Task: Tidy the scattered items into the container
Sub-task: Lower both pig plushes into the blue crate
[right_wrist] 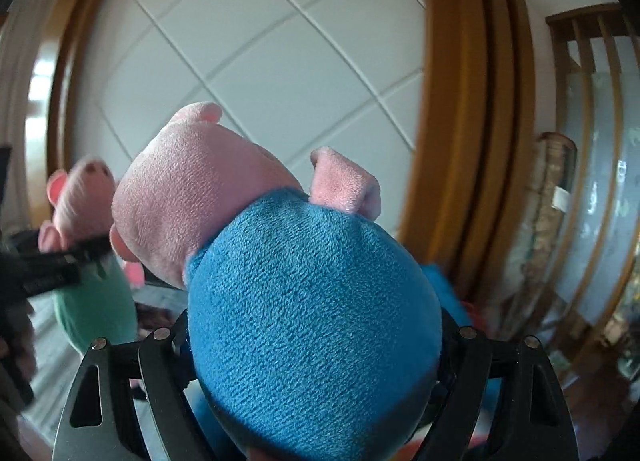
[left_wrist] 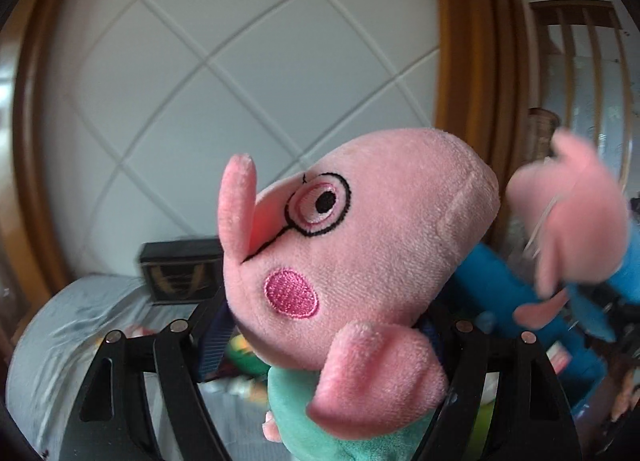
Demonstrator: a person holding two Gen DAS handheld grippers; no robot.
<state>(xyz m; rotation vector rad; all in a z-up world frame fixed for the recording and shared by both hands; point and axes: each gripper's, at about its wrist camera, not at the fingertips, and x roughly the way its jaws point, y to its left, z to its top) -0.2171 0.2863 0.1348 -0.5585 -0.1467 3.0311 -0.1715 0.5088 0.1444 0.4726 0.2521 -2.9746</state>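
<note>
Left hand-held gripper [left_wrist: 320, 341] clamps the green-shirted pig plush [left_wrist: 352, 245] I carry. Right hand-held gripper [right_wrist: 316, 341] clamps the blue-shirted pig plush [right_wrist: 312, 301], both before a white quilted panel [left_wrist: 220, 61].

Both claws [left_wrist: 320, 345] [right_wrist: 316, 341] clamped, raised

Both grippers are showing the same build. The left gripper [left_wrist: 320, 345] is wearing matte black, curved finger arms with slotted cut-outs low on the outer links and round silver pivot screws near their tops. The right gripper [right_wrist: 316, 345] is showing matching black linkage, slots and four silver screw heads.
</note>
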